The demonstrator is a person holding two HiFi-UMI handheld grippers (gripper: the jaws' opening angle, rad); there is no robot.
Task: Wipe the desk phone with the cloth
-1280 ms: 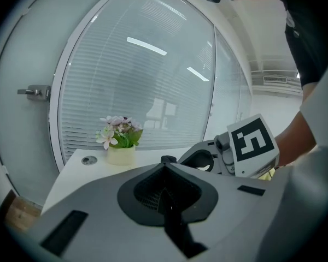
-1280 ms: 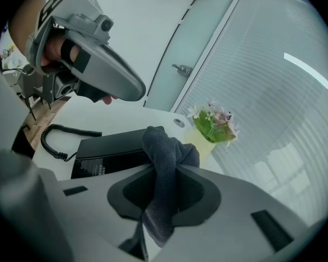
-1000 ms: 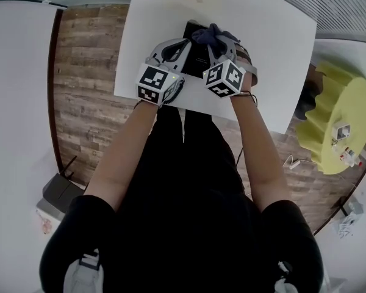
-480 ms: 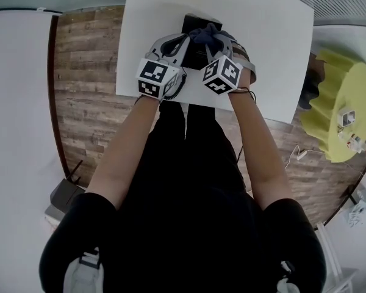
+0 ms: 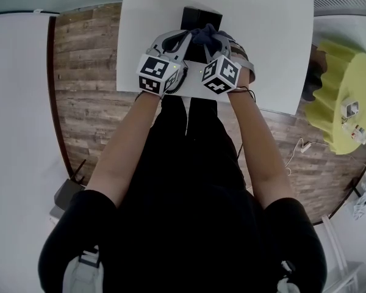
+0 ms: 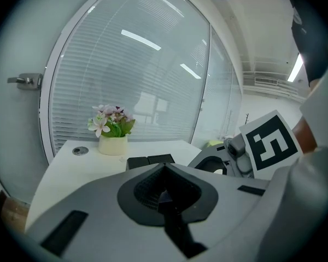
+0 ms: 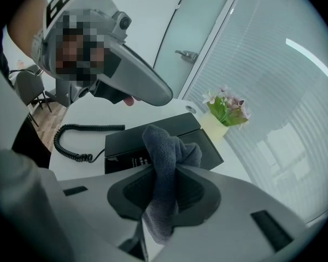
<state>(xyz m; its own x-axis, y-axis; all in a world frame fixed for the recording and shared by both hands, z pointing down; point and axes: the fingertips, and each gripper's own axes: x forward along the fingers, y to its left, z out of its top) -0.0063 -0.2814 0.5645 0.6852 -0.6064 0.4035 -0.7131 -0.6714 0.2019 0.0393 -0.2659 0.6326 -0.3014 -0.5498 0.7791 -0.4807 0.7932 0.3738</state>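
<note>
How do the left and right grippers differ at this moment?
The left gripper is closed on nothing; the right gripper clamps the grey cloth. In the head view the left gripper sits at the left edge of the desk phone, the right gripper over its right part. Both are shut above the white table.

My right tongs [image 7: 165, 194] are clamped on the cloth [image 7: 165, 160], a dark grey bunch that rises above the jaws and hangs out below them. Just beyond it the black phone [image 7: 208, 150] lies on the white surface [image 7: 87, 111], and its coiled cord [image 7: 71, 142] trails off to the left. My left tongs [image 7: 147, 91] hang above the phone's left end. Past the phone a pale pot [image 7: 212, 125] of flowers stands near frosted glass with a door handle [image 7: 186, 54]. A chair [image 7: 27, 86] stands far left.
</note>
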